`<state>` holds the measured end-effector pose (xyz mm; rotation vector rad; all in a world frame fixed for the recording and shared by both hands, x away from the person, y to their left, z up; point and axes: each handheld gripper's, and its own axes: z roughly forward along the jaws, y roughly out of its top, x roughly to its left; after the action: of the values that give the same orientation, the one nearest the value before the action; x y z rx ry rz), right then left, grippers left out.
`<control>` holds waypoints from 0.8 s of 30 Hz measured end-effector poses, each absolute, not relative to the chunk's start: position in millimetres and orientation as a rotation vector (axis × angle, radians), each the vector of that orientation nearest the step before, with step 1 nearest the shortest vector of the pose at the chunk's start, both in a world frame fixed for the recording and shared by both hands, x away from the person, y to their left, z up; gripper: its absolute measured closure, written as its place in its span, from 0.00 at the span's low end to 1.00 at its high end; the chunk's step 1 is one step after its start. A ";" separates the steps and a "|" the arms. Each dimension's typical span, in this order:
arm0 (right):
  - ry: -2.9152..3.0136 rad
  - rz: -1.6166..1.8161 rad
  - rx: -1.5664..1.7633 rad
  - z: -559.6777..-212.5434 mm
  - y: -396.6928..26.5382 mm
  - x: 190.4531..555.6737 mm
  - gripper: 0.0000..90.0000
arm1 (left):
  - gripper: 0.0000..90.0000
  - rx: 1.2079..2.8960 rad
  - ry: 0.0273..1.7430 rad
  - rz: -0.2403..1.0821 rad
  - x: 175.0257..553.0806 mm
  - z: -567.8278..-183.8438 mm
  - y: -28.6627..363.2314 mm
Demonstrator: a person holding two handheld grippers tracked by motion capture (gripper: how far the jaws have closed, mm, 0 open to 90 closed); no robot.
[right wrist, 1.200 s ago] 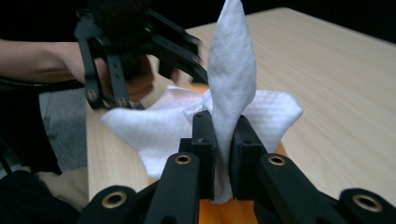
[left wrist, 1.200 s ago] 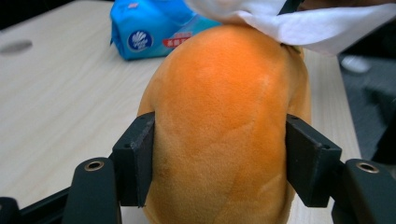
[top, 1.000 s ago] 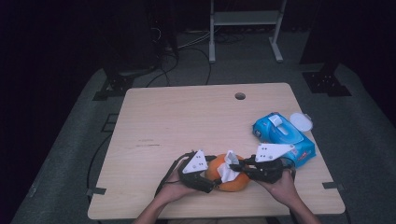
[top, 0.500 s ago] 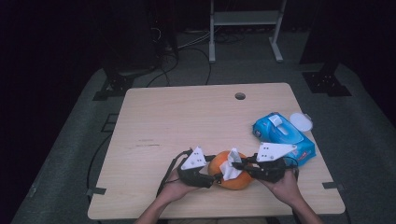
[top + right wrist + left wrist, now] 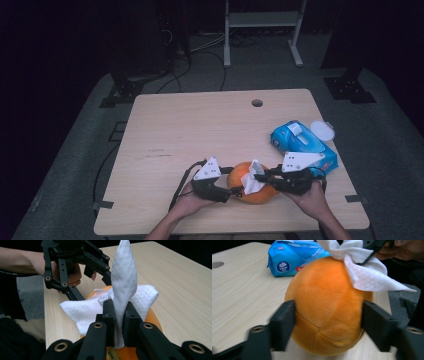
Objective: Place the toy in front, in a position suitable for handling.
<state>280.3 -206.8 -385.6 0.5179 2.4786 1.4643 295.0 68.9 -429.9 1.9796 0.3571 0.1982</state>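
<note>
An orange plush ball (image 5: pixel 260 195) sits near the table's front edge. My left gripper (image 5: pixel 234 182) reaches in from its left. The jaws have just closed in and eased a little, and they press on both sides of the ball (image 5: pixel 327 307). A white wipe (image 5: pixel 252 181) lies crumpled on top of the ball. My right gripper (image 5: pixel 120 315) comes from the right and is shut on a raised fold of that wipe (image 5: pixel 123 280). The wipe drapes over the ball's top (image 5: pixel 153 320).
A blue pack of wipes (image 5: pixel 302 145) lies just right of the ball, with a white round lid (image 5: pixel 322 131) beside it. The wooden table (image 5: pixel 200 130) has a cable hole (image 5: pixel 257 103) near its far edge. A metal stand (image 5: pixel 260 20) is on the floor beyond the table.
The left gripper's jaws have narrowed onto the orange ball's sides. Both hands have stayed nearly in place, the right still holding the wipe on top.
</note>
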 end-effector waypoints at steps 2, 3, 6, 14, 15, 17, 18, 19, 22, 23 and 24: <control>2.475 1.441 0.501 -382.6 -202.7 278.6 0.91 | 0.42 1.984 0.330 0.235 291.8 -427.7 67.1; 2.475 1.419 0.487 -380.7 -198.9 276.7 0.91 | 0.43 1.991 0.314 0.250 290.1 -426.7 66.2; 2.485 1.412 0.431 -376.8 -184.9 271.1 0.91 | 0.44 2.004 0.255 0.296 283.5 -423.9 61.6; 2.473 1.391 0.431 -375.0 -179.0 272.1 0.91 | 0.45 2.014 0.219 0.315 279.5 -427.0 61.9; 2.457 1.380 0.455 -374.6 -184.0 273.5 0.91 | 0.45 2.013 0.221 0.313 279.9 -428.2 63.1; 2.451 1.381 0.503 -375.9 -195.6 277.4 0.91 | 0.44 2.010 0.231 0.296 281.9 -430.1 66.0; 2.453 1.382 0.526 -377.6 -201.0 278.7 0.91 | 0.42 2.008 0.241 0.289 282.7 -430.5 66.7; 2.455 1.388 0.533 -379.3 -204.5 279.6 0.91 | 0.38 1.996 0.287 0.269 285.7 -431.0 66.6; 2.465 1.408 0.548 -382.5 -209.9 277.8 0.91 | 0.21 1.995 0.349 0.185 292.2 -433.5 63.9; 2.469 1.397 0.543 -381.2 -208.3 276.0 0.91 | 0.23 1.992 0.345 0.178 292.2 -434.5 63.8; 2.469 1.388 0.529 -380.0 -205.9 274.9 0.91 | 0.27 1.991 0.341 0.189 290.6 -433.9 63.1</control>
<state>274.9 -205.9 -380.0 0.5291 2.4694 1.3883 290.6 63.1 -433.9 1.9912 0.3413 0.1886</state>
